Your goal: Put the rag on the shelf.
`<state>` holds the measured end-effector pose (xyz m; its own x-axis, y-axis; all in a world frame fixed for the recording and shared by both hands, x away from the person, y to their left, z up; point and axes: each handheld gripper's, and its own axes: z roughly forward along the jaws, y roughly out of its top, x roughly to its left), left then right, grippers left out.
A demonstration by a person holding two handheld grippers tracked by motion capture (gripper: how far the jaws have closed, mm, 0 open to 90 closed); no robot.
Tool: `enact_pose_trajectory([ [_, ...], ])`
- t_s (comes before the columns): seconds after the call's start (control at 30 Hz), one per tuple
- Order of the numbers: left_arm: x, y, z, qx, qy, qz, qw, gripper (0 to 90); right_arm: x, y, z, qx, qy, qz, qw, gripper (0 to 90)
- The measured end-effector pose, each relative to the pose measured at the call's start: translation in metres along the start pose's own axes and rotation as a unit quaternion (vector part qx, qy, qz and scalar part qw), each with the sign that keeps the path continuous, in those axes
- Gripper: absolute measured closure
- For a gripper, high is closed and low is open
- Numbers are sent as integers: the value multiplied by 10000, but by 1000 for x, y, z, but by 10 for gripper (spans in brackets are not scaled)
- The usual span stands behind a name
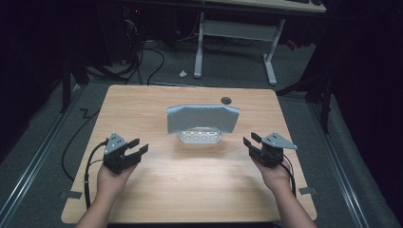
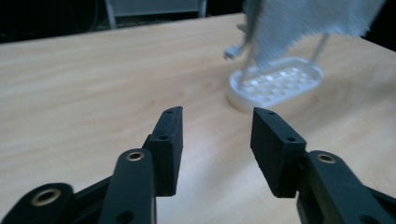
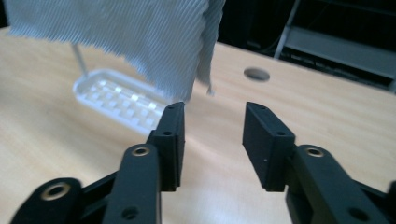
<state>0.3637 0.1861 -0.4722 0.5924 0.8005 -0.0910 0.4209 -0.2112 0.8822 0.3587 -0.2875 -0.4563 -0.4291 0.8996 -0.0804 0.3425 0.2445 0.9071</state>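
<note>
both grippers, left (image 1: 139, 146) and right (image 1: 251, 139), stand with jaws spread and empty beside the grey cloth (image 1: 203, 118) draped over the white rack (image 1: 200, 137); advise withdrawing level, clear of its hanging edges

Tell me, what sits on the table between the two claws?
Nothing directly: in the high view, bare tabletop runs from the left claw to the right claw. The grey cloth on its white rack stands farther back.

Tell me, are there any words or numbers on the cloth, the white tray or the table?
None can be read: the grey cloth is plain weave, the white tray has only a bare grid, and the wooden table carries no label or sign.
</note>
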Motion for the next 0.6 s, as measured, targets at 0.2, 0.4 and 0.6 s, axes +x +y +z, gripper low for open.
enact_pose_trajectory([
  [0.2, -41, -28, -6, 383, -435, 64, 9983, 471, 23, -24, -27, 247, 56, 70, 9997, 464],
  [0.4, -89, -59, 11, 976, -733, 581, 9908, 468, 57, -70, -28, 970, 308, -77, 9948, 381],
  [0.6, -80, -55, 11, 992, -704, 636, 9905, 467, 62, -69, -21, 1026, 353, -167, 9940, 398],
])
